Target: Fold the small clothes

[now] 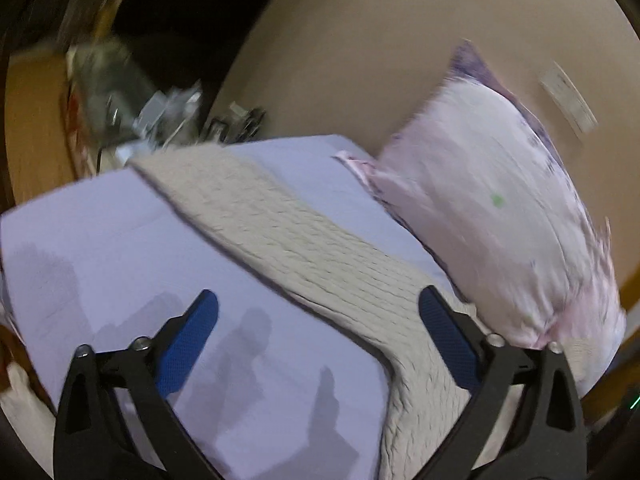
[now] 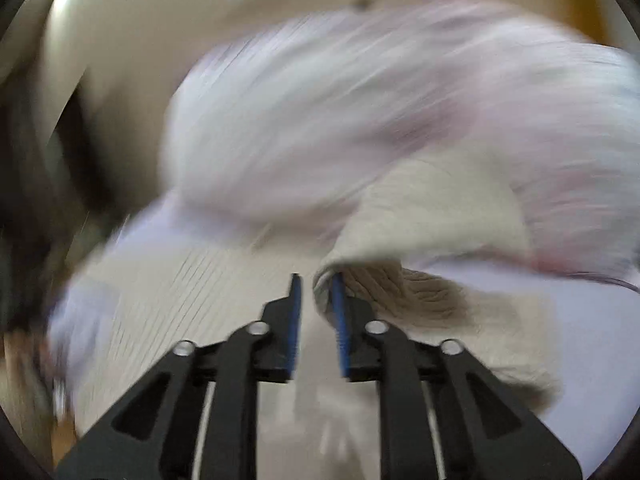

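Observation:
A cream cable-knit garment (image 1: pixel 304 240) lies stretched diagonally across a lavender bedsheet (image 1: pixel 100 240). My left gripper (image 1: pixel 318 304) is wide open above it, with its right finger (image 1: pixel 444 328) over the knit and its left finger over bare sheet. In the blurred right wrist view, the same knit garment (image 2: pixel 432 208) has a lifted, folded edge just right of my right gripper (image 2: pixel 316 284). That gripper's blue pads stand narrowly apart with nothing clearly between them; the knit edge touches the outside of the right pad (image 2: pixel 340 312).
A pale pink pillow (image 1: pixel 500 216) leans against a beige wall at the bed's right side; it also fills the upper right wrist view (image 2: pixel 360 120). Cluttered items (image 1: pixel 132 112) sit beyond the bed's far left corner, beside a wooden board.

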